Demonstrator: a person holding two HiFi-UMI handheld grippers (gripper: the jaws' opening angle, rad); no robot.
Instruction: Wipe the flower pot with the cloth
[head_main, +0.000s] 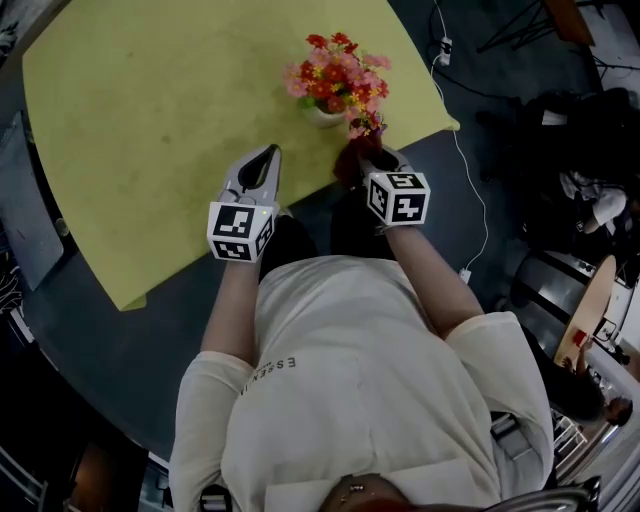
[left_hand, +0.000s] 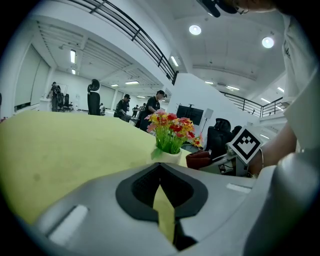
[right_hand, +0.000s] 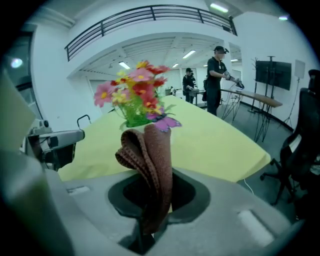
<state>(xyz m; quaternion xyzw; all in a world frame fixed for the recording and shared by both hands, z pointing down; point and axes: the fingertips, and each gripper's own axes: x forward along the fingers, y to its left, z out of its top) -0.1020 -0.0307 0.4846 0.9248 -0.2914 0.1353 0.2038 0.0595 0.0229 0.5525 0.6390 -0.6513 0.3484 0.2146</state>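
The flower pot (head_main: 322, 116) stands near the edge of the yellow surface (head_main: 150, 100). With nothing steadying it, I judge a sideways swipe could tip it or push it over that edge. The brown cloth (right_hand: 150, 160) sticks up loosely and could snag the blooms. My right gripper (head_main: 368, 152) is clamped on the cloth, just on my side of the pot and pitched down. My left gripper (head_main: 267, 155), jaws together and empty, sits left of the pot, flatter. Both forearms reach forward.
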